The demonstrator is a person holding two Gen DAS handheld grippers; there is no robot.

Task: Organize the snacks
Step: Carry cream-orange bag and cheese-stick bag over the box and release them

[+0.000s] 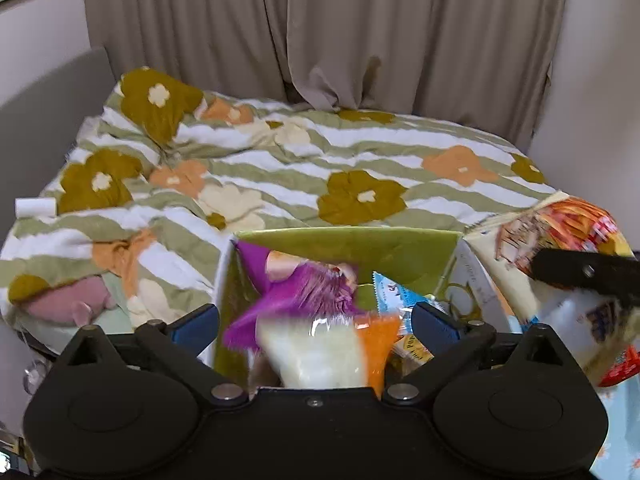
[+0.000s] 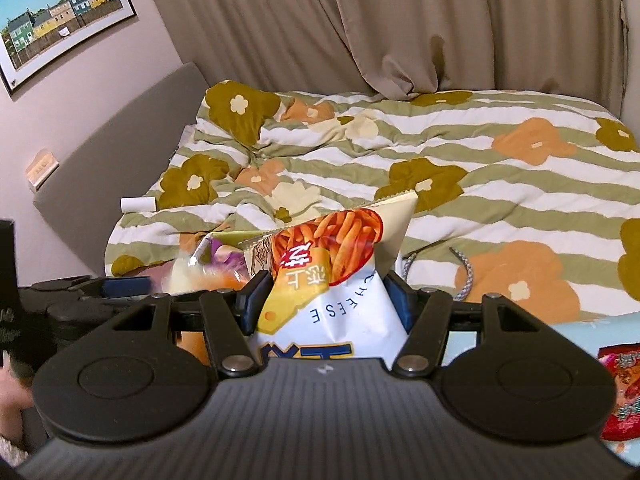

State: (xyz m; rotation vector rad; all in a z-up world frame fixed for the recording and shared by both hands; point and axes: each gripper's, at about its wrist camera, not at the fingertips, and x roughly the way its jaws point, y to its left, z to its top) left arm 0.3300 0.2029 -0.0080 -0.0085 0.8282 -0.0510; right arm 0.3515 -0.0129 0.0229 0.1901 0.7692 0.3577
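A green-lined box stands on the bed, holding a blue packet and other snacks. My left gripper is open above it; a purple, white and orange snack bag is blurred between its fingers, tilted into the box. My right gripper is shut on a white cheese-stick bag, held upright just right of the box; it also shows in the left wrist view. The purple bag shows blurred at the left in the right wrist view.
A floral striped duvet covers the bed. A red snack bag lies at the right on a light blue cloth. A silver headband, a white roll and a pink plush lie on the bed. Curtains hang behind.
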